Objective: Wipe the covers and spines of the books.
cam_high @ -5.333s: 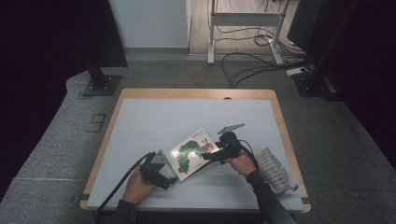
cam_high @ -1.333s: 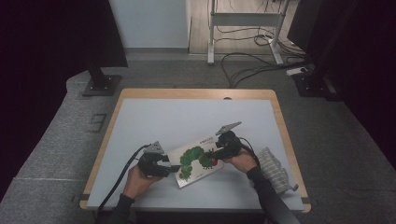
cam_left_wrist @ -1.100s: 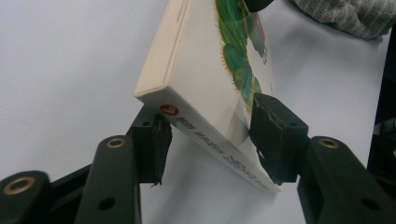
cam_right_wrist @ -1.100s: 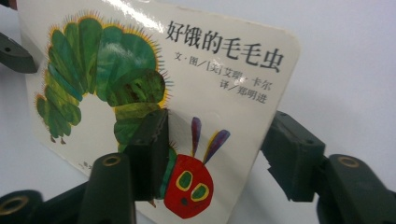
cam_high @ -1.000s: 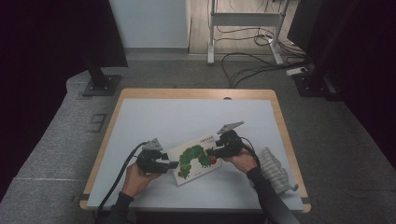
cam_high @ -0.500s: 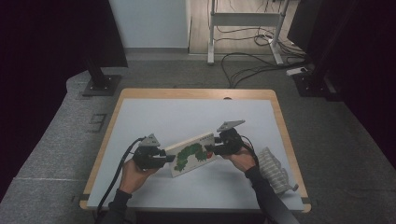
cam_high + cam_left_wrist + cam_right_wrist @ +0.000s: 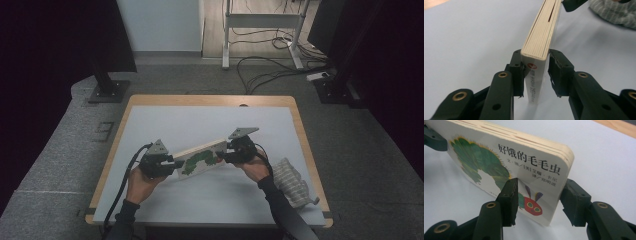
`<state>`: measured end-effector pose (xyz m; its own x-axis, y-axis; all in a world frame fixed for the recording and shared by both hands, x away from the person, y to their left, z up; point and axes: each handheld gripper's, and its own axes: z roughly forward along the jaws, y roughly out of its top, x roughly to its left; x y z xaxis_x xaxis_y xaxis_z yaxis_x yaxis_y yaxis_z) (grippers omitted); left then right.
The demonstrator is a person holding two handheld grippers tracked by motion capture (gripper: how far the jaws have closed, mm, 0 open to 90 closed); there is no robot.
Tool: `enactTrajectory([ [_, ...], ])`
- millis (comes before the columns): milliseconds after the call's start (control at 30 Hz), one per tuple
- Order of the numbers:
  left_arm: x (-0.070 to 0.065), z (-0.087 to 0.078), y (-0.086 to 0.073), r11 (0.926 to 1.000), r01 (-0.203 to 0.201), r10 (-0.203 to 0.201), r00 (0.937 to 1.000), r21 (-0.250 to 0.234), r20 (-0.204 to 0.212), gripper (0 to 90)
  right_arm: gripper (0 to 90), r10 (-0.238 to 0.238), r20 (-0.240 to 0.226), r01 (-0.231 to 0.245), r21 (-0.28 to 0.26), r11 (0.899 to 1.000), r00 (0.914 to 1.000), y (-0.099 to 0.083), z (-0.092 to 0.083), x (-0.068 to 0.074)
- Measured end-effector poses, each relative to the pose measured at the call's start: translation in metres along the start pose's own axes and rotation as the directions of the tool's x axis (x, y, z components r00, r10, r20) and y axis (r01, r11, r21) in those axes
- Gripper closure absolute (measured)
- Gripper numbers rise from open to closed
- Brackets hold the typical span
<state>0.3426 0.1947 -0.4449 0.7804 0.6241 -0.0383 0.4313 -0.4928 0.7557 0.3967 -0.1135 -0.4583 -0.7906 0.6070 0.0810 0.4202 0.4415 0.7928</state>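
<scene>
So compared with a few seconds back, the board book (image 7: pixel 200 158) went from lying tilted near the front of the table (image 7: pixel 200 120) to standing up on its long edge, stretched between both grippers around the middle of the table's near half. The left gripper (image 7: pixel 170 164) had just been closing its jaws, and in the left gripper view the jaws were clamped on the spine end of the book (image 7: pixel 541 47), one pad on each cover. The right gripper (image 7: pixel 223 156) was pinching the other end: in the right gripper view one jaw pressed on the front cover right by the caterpillar's red face, the other sat behind the back cover of the book (image 7: pixel 506 162). A grey striped cloth (image 7: pixel 292 182) lay off to the right, near the table's edge, well clear of the book.
</scene>
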Motion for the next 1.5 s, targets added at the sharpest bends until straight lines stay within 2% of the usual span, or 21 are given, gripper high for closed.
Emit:
enactTrajectory([
  [100,-0.001,0.002,-0.001,1.0000,-0.008,0.008,0.9999,0.006,-0.006,64.5,48.4,-0.009,0.011,0.009,0.008,1.000,0.9999,0.000,0.002,0.001],
  [200,-0.003,0.002,-0.001,0.9998,-0.013,0.013,0.9997,-0.015,0.021,65.3,48.0,-0.012,0.018,0.011,0.012,1.000,0.9998,-0.002,0.002,0.000],
  [433,-0.006,0.000,-0.002,0.9996,-0.028,0.028,0.9991,-0.003,0.033,59.0,48.6,0.003,0.002,-0.003,0.002,1.000,1.0000,-0.005,-0.002,-0.002],
  [533,-0.005,-0.002,-0.003,0.9996,-0.028,0.028,0.9993,-0.002,0.026,57.6,48.1,0.005,0.000,-0.005,0.002,1.000,1.0000,-0.005,-0.002,-0.002],
  [967,-0.002,-0.002,-0.005,0.9997,-0.025,0.025,0.9992,-0.008,0.030,63.7,42.6,-0.011,0.004,0.011,0.021,1.000,0.9999,-0.005,0.000,0.001],
  [1167,-0.002,-0.002,-0.005,0.9995,-0.029,0.029,0.9993,-0.010,0.023,62.8,39.0,-0.022,0.010,0.022,0.022,1.000,0.9997,-0.007,-0.006,0.003],
  [1500,-0.002,-0.001,-0.005,0.9995,-0.030,0.030,0.9992,-0.013,0.027,60.0,29.0,-0.033,0.054,0.031,0.033,0.999,0.9980,-0.011,-0.026,0.002],
])
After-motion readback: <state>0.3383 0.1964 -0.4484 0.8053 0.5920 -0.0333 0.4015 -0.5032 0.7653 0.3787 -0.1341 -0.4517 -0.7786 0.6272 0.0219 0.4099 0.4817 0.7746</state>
